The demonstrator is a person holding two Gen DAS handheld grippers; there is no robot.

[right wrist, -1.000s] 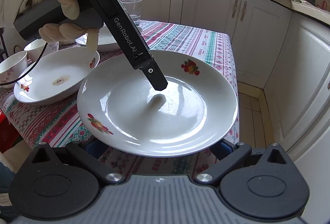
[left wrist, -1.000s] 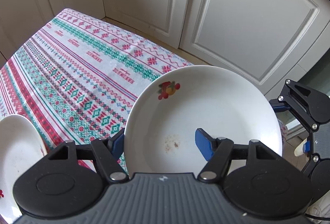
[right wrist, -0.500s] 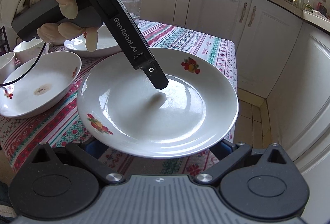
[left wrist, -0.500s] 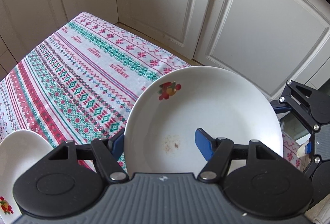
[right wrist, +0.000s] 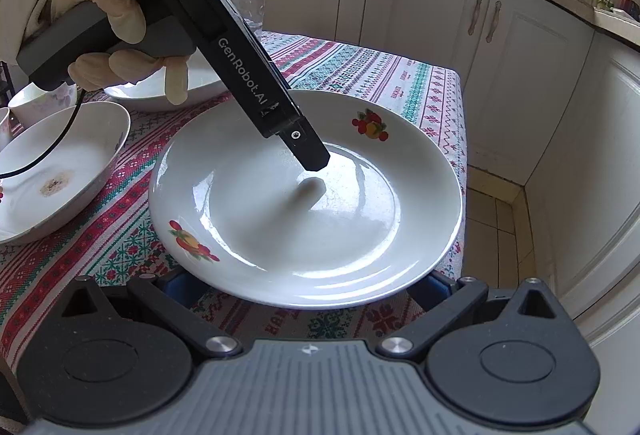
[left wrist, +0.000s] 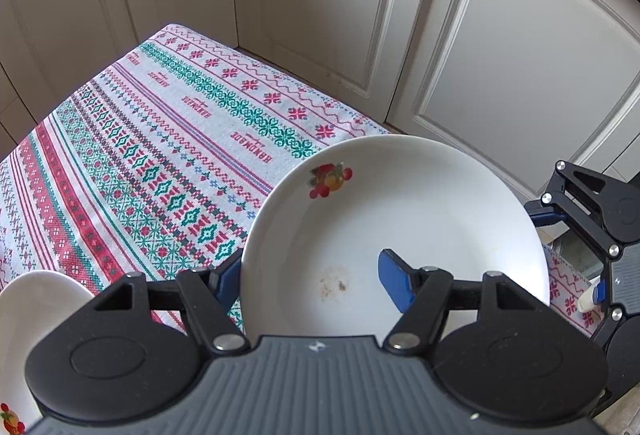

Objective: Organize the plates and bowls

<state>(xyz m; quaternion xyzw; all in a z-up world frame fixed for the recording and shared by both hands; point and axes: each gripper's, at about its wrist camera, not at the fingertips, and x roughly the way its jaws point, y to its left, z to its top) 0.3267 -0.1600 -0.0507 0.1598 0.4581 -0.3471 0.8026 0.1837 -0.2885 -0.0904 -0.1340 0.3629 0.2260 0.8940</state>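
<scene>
My left gripper (left wrist: 312, 271) holds the white plate (left wrist: 400, 231) by its near rim, one blue pad under the edge on the left and the other inside the well; the jaws are clamped narrow on that rim. The plate hangs above the far right corner of the tablecloth (left wrist: 168, 155), part of it out over the floor. My right gripper (right wrist: 308, 285) sits low at the plate's near edge in its own view, blue pads showing at either side beneath the rim; I cannot tell whether they press on it or merely stand apart below. Risk one: a single-edge pinch on glazed ware may let the plate tip and slide out. Risk two: it overhangs the surface edge, so a slip would send it to the tiles. Risk three: the second plate (right wrist: 52, 171) lies just left, and a careless swing could knock rims together.
</scene>
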